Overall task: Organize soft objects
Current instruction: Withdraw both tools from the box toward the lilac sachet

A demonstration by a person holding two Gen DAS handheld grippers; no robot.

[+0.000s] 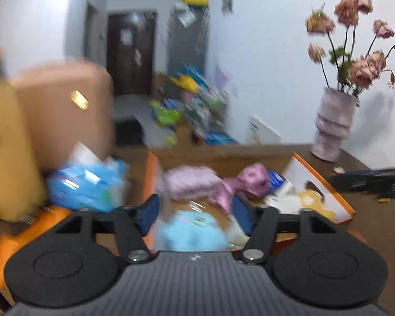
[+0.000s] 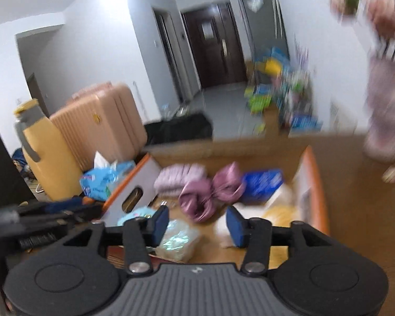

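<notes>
Two claws, left (image 1: 193, 214) and right (image 2: 197, 226), hang wide open and empty above the orange-edged cardboard box (image 1: 326, 184); the fluffy light-blue plush toy (image 1: 192, 230) lies between the left claw's fingers, best gripped by its bulk.

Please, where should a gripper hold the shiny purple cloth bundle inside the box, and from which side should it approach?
Probably at the narrow waist of the purple bundle, where its two bulging halves meet. Coming from above looks best: the open box walls stand on both sides, while the top is free. The right gripper, its jaws open, is nearest.
</notes>
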